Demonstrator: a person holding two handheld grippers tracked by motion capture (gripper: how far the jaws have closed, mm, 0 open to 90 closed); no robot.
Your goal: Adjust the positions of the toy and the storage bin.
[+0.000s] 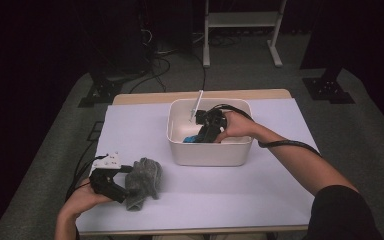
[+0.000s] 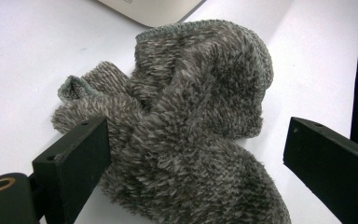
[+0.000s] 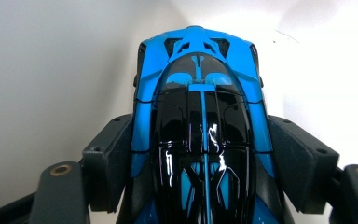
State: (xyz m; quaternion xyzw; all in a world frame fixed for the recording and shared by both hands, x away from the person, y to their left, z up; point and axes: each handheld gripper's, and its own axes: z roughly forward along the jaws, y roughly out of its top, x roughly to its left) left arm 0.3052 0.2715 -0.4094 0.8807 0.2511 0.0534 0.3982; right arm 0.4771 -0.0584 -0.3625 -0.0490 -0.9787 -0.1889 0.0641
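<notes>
A blue and black toy car (image 3: pixel 198 70) lies inside the white bin (image 1: pixel 210 156), its blue nose (image 1: pixel 192 138) showing at the bin's left. My right gripper (image 3: pixel 200 140) reaches down into the bin (image 1: pixel 206 133) and is shut on the car, a black pad pressed against each flank. A fuzzy grey sock (image 1: pixel 144 181) lies crumpled at the table's front left. My left gripper (image 1: pixel 124 189) stands open at the sock (image 2: pixel 191 116), jaws wide on either side of it (image 2: pixel 196 135); the left jaw touches the fabric, the right jaw stands apart.
The table is covered with a white sheet (image 1: pixel 230 192). A thin white stick (image 1: pixel 197 104) leans out over the bin's far rim. Behind the table stand a white metal frame (image 1: pixel 240 20) and dark stands with cables on the floor.
</notes>
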